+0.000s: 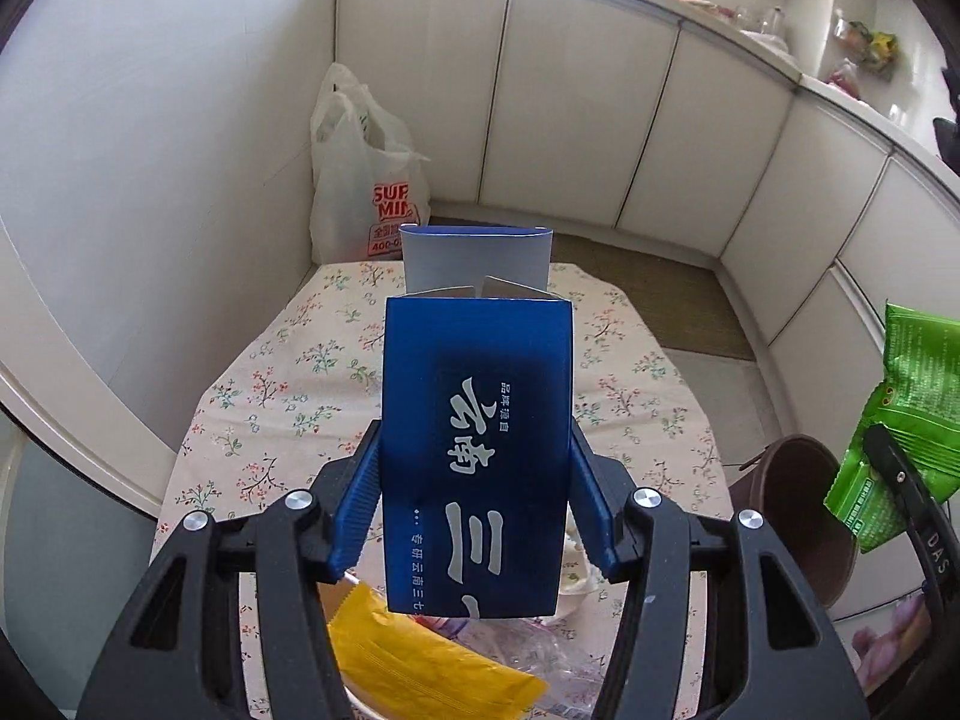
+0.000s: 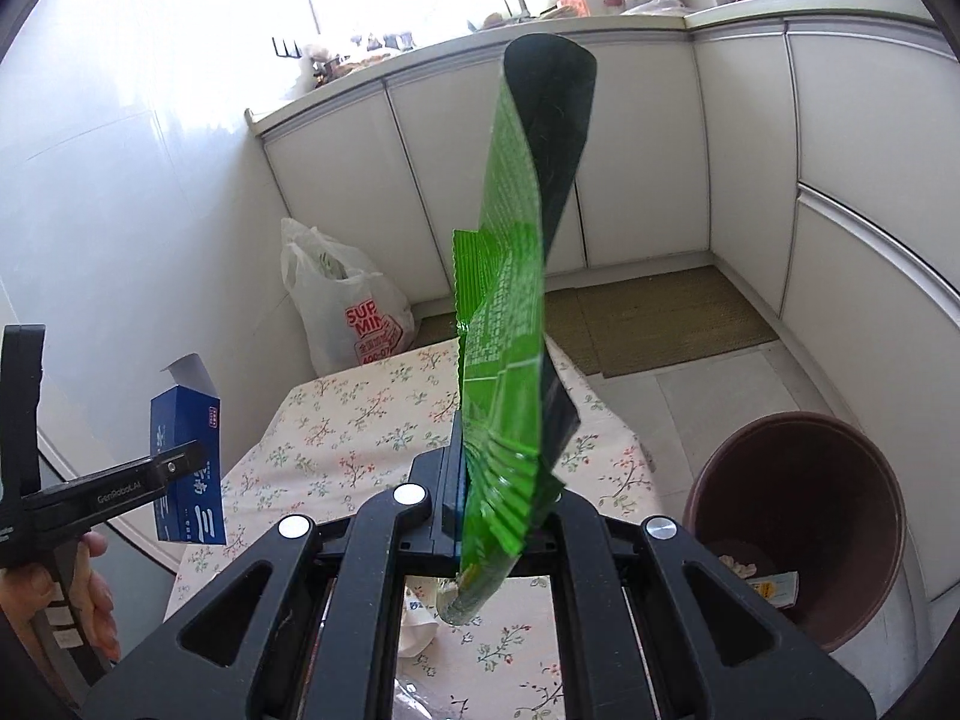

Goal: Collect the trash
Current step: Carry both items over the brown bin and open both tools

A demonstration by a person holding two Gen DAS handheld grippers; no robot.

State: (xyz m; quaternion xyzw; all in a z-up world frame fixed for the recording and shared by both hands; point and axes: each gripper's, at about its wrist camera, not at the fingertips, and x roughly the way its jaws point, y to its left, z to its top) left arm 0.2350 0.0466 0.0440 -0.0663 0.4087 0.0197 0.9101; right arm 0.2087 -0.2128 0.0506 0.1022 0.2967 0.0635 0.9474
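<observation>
While both tongs are carrying trash, each piece is looking light.
Left tongs (image 1: 474,504) are clamping the stiff, crushable blue carton (image 1: 474,450) by its sides; right tongs (image 2: 498,498) are pinching the limp green wrapper (image 2: 510,324) at its crimped end.

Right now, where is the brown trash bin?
The brown bin stands on the floor at the lower right of the right wrist view, beside the flowered table, below the white cabinets.
</observation>
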